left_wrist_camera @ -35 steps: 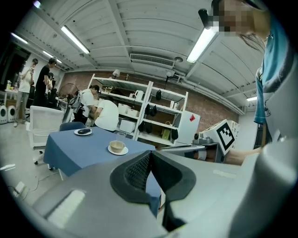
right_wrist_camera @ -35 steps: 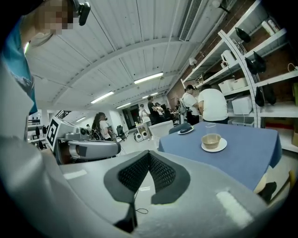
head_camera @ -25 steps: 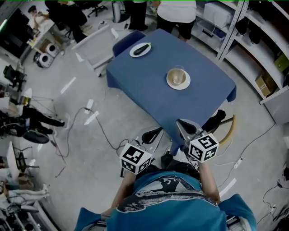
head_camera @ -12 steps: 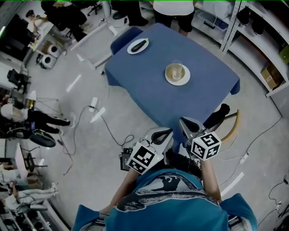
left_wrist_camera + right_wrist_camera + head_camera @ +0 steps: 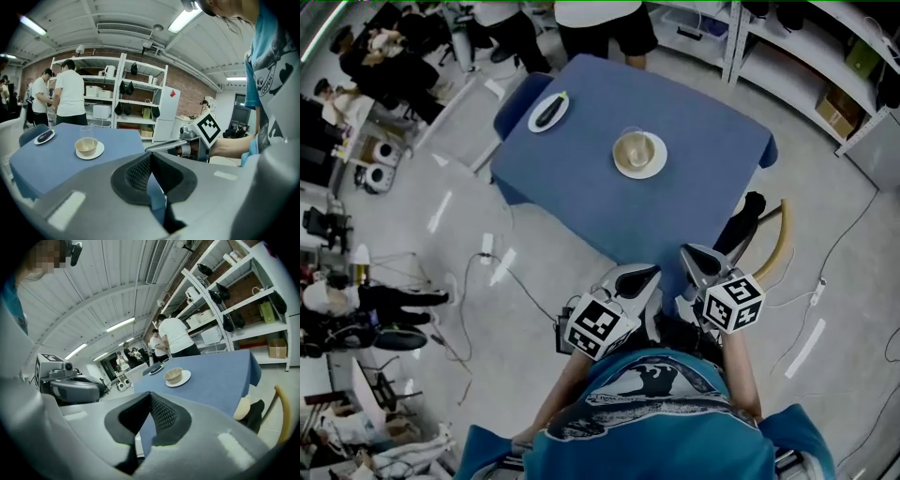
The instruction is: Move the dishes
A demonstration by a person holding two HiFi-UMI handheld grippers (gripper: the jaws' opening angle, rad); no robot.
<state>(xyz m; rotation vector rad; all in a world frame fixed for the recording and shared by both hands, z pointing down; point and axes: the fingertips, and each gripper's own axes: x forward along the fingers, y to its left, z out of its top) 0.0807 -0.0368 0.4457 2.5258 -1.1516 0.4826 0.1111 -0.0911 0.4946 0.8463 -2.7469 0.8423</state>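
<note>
blue table (image 5: 694,202) with bowl (image 5: 631,150) on saucer (image 5: 655,163), far plate (image 5: 547,112), chair (image 5: 782,246) beside, left gripper (image 5: 649,272), right gripper (image 5: 688,253) both clenched, empty

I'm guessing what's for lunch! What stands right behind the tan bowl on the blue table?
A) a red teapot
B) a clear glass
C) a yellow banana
B: in the left gripper view a clear glass stands just behind the bowl, which sits on the white plate on the blue table.
</note>
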